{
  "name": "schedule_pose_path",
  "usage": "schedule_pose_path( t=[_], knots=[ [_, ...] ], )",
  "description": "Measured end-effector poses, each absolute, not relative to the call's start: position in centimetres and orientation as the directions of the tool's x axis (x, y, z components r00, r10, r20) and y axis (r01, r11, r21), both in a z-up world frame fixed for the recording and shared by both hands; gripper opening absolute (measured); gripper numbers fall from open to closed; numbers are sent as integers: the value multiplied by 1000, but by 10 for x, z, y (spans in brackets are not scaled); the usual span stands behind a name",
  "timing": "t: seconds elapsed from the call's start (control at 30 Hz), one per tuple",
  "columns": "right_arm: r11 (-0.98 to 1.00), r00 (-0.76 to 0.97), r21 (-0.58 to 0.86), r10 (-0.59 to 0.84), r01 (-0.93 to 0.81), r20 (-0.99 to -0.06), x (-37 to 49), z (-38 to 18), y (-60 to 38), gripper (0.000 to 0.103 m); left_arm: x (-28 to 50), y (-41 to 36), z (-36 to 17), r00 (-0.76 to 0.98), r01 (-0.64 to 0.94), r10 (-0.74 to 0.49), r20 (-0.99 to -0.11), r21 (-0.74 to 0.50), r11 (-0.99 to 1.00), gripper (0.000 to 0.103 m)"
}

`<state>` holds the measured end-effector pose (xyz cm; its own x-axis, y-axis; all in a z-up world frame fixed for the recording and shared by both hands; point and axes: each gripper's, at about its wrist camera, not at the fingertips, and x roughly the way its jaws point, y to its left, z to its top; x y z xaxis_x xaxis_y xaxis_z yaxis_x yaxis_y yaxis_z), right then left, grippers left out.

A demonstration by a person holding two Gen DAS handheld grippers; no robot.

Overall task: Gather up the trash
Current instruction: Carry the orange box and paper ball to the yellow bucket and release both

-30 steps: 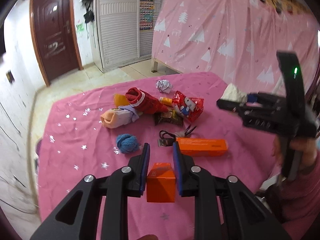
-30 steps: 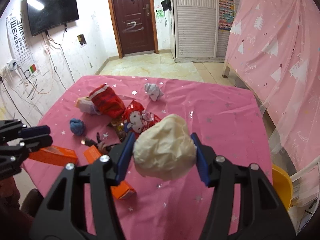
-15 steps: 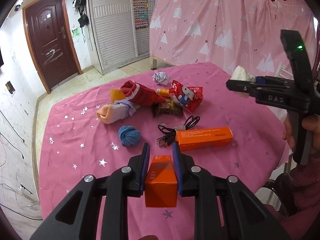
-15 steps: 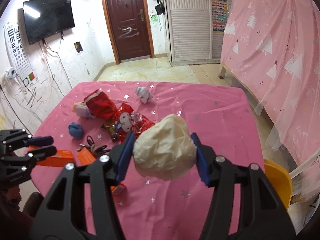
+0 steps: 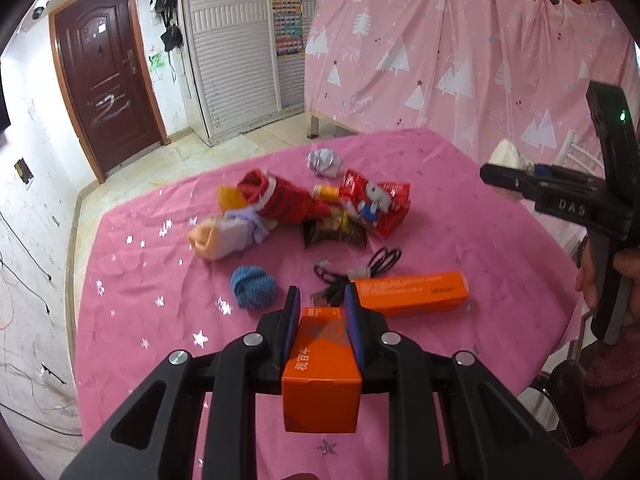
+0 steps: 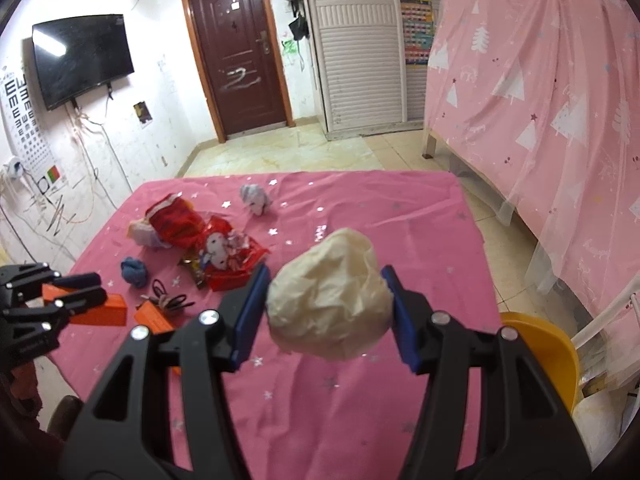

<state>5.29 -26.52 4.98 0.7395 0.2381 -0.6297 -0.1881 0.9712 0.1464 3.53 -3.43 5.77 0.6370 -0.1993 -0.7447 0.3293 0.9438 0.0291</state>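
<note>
While clamped on a small orange box [image 5: 320, 368] above the near edge of the pink tablecloth [image 5: 460, 216], left gripper [image 5: 322, 312] pads pressed on both box sides; printed white characters legible only in left wrist view; seen side-on at far left in right wrist view. Right gripper [image 6: 326, 300] clamped on cream crumpled paper wad [image 6: 330, 294], held above cloth; barely a white sliver of wad from left wrist view, plus hand [image 5: 600, 280] on handle and green light. Still on cloth: long orange box [image 5: 412, 292], black cable [image 5: 356, 268], blue yarn ball [image 5: 253, 286], red snack bag [image 5: 376, 204], dark wrapper [image 5: 334, 232], red sock [image 5: 280, 196], pale sock [image 5: 224, 236], white crumpled paper [image 5: 324, 162]. Right wrist only: wall TV [image 6: 80, 58], eye chart [image 6: 24, 120], yellow chair [image 6: 540, 352].
</note>
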Motion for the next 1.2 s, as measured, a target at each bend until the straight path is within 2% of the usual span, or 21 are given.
schedule_pose_path(
  t=[0.27, 0.53, 0.97, 1.2],
  knots=[
    [978, 759, 164, 203, -128, -619, 45, 47, -302, 55, 38, -76, 91, 652, 410, -284, -703, 12, 912, 16],
    [982, 774, 184, 151, -46, -615, 34, 39, -351, 55, 39, -157, 102, 613, 530, -381, -693, 3, 848, 16],
    [982, 768, 175, 55, 75, -638, 19, 19, -418, 55, 58, -266, 94, 537, 617, -446, -717, -27, 786, 16],
    [971, 723, 191, 31, 140, -690, 23, -4, -454, 55, 80, -331, 80, 489, 632, -467, -737, -69, 772, 16]
  ],
)
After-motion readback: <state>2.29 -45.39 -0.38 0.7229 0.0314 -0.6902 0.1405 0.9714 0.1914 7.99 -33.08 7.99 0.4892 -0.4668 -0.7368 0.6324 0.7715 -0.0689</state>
